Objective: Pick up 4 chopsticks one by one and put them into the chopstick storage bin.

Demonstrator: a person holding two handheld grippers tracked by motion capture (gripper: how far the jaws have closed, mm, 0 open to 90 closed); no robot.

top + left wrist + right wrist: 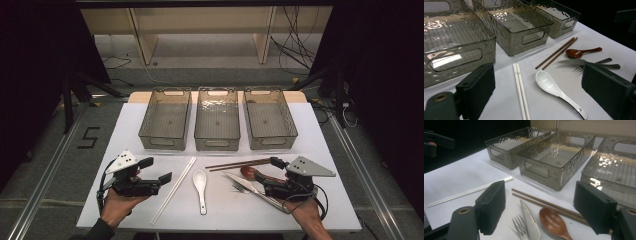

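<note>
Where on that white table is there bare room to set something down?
Free: the left strip of the white table beside the left bin, and the near edge below the white spoon. Crowded: front right, where brown chopsticks, wooden spoon, knife and fork bunch by the right claw.

three smoky clear bins (217, 120) in a row across the far tabletop (125, 125), wooden shelf frame (200, 30) behind, cables (295, 50) on the floor

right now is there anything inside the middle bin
No, the middle bin shows only its bare ribbed floor in the high view, and the cutlery all lies on the white table in front of it.
</note>
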